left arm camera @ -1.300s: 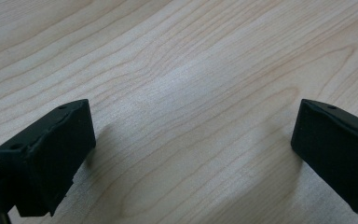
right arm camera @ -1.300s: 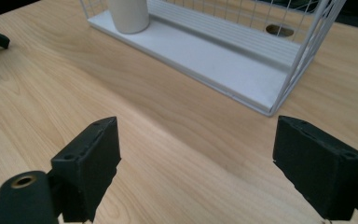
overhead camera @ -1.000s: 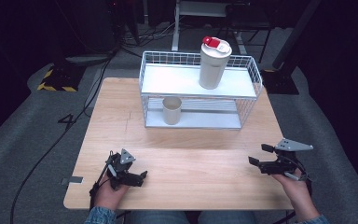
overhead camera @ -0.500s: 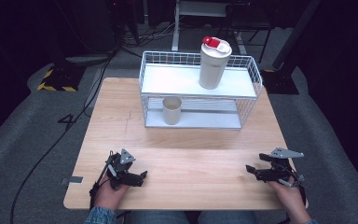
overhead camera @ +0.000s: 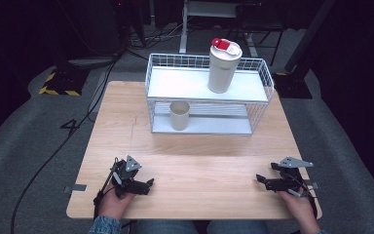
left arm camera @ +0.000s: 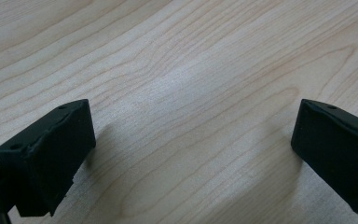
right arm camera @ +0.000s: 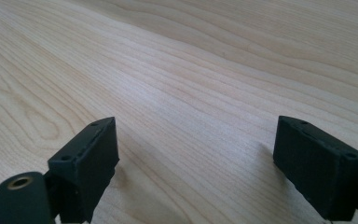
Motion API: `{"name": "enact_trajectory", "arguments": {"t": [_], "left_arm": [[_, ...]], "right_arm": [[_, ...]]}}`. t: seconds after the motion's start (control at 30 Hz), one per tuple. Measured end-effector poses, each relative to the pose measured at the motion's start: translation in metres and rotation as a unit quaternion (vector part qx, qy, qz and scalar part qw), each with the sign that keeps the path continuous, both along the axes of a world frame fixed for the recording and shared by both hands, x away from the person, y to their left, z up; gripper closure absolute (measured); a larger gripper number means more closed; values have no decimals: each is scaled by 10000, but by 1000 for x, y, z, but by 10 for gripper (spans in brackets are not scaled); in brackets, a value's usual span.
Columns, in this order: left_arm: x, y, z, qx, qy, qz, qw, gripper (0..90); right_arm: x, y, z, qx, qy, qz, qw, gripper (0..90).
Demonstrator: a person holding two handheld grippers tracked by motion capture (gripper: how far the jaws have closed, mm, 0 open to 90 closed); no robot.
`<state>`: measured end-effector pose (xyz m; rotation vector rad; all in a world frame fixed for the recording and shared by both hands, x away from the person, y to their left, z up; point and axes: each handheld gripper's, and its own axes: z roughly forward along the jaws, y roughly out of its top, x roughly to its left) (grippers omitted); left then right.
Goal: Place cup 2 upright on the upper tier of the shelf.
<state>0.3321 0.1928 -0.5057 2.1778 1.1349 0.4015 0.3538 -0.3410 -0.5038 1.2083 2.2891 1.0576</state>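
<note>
Right gripper (overhead camera: 262, 180) is sitting lower than a second ago, close over the bench (overhead camera: 199, 165); left gripper (overhead camera: 143, 185) hasn't shifted. You're holding both sets of jaws apart, empty. Cup (overhead camera: 179, 115) is standing upright on the lower shelf of the rack (overhead camera: 259, 105), well ahead, nearer your left.

The right gripper (overhead camera: 265, 181) has sunk toward the table (overhead camera: 204, 161) at about four o'clock of the tabletop, drawing a little nearer the person's edge. From the high view it now sits low over the wood, where a second ago it hung higher and farther out. Its jaws stand apart over bare wood, nothing between them.
</note>
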Motion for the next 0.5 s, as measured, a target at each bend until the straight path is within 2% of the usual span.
{"name": "enact_trajectory", "arguments": {"t": [0.07, 0.17, 0.5], "left_arm": [[0, 0, 0, -2, 1, 0, 10000, 2], [0, 0, 0, -1, 2, -2, 10000, 2], [3, 5, 0, 4, 9, -54, 10000, 3]], "right_arm": [[0, 0, 0, -45, 22, -10, 10000, 145], [0, 3, -1, -258, -52, -26, 9997, 143], [1, 3, -1, -263, -22, -99, 9996, 119]]}}
